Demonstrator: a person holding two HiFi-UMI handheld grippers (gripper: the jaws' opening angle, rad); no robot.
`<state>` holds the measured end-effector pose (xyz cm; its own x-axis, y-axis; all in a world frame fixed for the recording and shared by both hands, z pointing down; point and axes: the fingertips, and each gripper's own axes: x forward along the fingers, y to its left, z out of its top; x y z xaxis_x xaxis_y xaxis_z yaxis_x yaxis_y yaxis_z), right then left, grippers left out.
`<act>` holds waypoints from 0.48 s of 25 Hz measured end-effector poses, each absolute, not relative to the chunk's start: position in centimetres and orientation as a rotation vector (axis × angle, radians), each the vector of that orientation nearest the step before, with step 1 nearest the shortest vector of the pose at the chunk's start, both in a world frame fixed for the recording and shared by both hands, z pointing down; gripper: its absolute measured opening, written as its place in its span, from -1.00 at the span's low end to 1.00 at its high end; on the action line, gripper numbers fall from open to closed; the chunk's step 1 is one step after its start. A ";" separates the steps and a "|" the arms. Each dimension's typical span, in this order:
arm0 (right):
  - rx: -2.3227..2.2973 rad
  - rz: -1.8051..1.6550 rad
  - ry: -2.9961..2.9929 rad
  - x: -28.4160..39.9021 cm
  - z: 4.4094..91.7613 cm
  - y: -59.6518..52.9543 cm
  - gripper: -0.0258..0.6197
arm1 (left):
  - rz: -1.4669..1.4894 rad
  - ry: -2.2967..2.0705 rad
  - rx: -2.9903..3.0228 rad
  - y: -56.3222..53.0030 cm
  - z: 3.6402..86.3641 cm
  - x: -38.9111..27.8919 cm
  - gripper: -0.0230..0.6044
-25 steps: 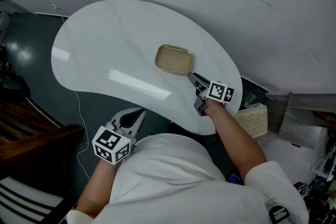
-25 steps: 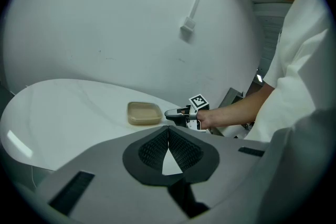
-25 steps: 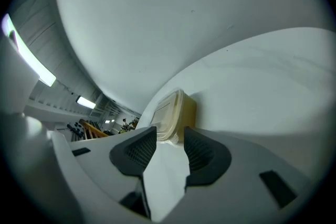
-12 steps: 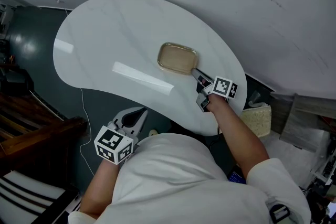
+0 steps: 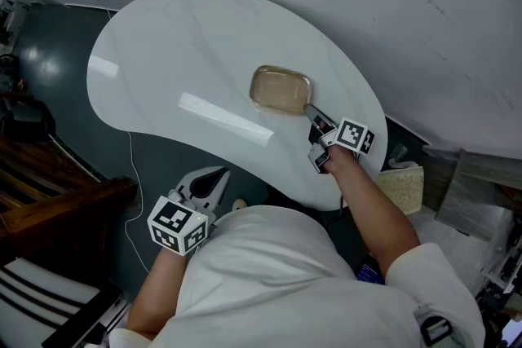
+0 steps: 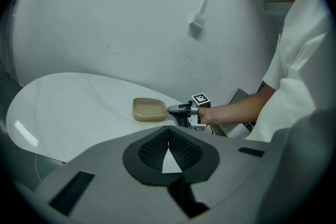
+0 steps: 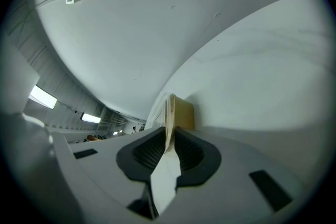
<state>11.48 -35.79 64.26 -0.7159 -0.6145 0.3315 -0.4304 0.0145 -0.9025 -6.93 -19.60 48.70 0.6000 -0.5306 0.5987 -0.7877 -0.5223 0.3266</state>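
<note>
A shallow tan rectangular tray (image 5: 281, 90) lies on the white curved table (image 5: 188, 45). My right gripper (image 5: 312, 113) is shut on the tray's near right rim; in the right gripper view the rim (image 7: 170, 113) sits pinched between the dark pads (image 7: 148, 150). In the left gripper view the tray (image 6: 149, 110) and the right gripper (image 6: 173, 109) show ahead on the table. My left gripper (image 5: 214, 178) hangs off the table's near edge, shut, with nothing between its pads (image 6: 152, 148).
A grey wall (image 5: 424, 20) runs behind the table. Dark floor (image 5: 49, 69) and wooden furniture (image 5: 41, 200) lie to the left. A cable (image 5: 130, 200) trails down below the table. A pale foam block (image 5: 398, 185) sits at the right beside the arm.
My right gripper has closed its jaws on the tray's rim; one second ago they stood apart just short of it. The left gripper stays put.
</note>
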 end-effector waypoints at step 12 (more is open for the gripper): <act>-1.071 -1.790 2.046 11.9 62.9 -35.1 -0.77 | 0.563 -1.057 2.248 -18.5 48.6 -6.9 -0.87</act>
